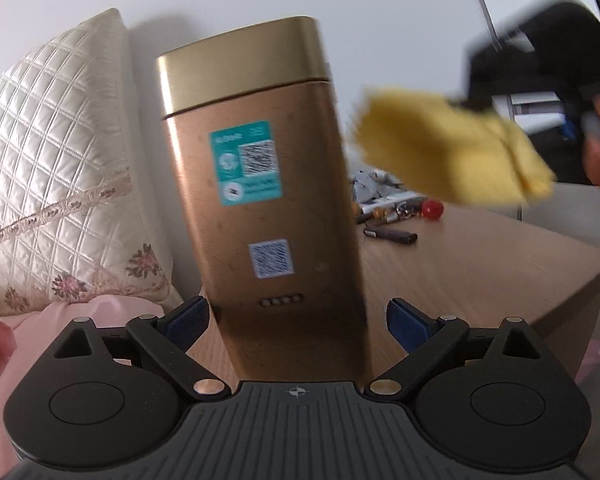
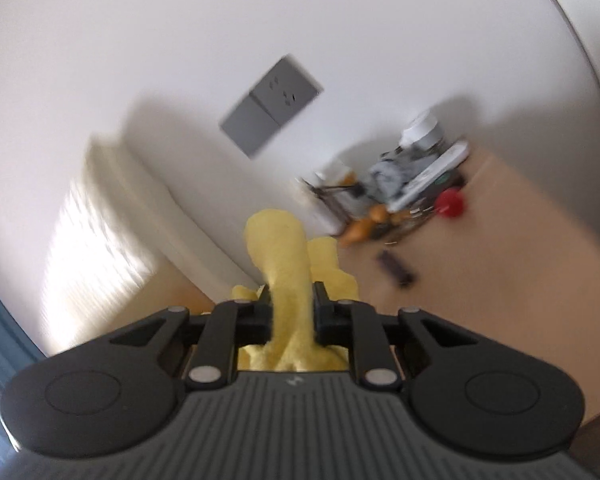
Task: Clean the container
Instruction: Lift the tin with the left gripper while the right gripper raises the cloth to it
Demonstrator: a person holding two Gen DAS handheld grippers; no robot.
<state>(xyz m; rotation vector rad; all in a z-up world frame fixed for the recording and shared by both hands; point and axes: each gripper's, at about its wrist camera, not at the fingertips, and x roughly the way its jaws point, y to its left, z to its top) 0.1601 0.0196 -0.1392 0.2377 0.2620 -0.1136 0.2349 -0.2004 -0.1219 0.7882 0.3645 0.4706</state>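
A tall copper-coloured container with a gold lid and teal and blue stickers stands between the fingers of my left gripper. The blue pads sit a little off its sides, so the jaws are open around its base. My right gripper is shut on a yellow cloth. In the left wrist view the cloth hangs in the air to the right of the container, apart from it, under the right gripper. The container is out of the right wrist view.
A wooden table carries a black lighter, a red ball and a pile of small clutter by the wall. A quilted cream pillow and pink bedding lie left. A grey wall socket is above.
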